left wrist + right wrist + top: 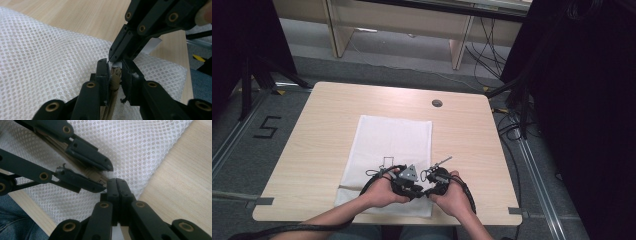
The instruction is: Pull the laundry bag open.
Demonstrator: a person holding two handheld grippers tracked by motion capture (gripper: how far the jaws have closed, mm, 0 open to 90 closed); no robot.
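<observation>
White mesh is covering the middle of the wooden table [312,145]: a laundry-style mesh bag [387,145] is lying flat there, its near edge toward the person, and both hands are working at that edge close together. The left gripper [115,68] is standing with its jaws partly apart on either side of the bag's beige zipper [113,85], the zipper's end sitting in the gap; whether the pads are actually pressing on it I cannot tell. The right gripper [117,185] is clenched tight, jaws meeting with no gap, its tip sitting right at the zipper's end on the bag's edge, just beside the left jaws; what it is pinching, if anything, is hidden
</observation>
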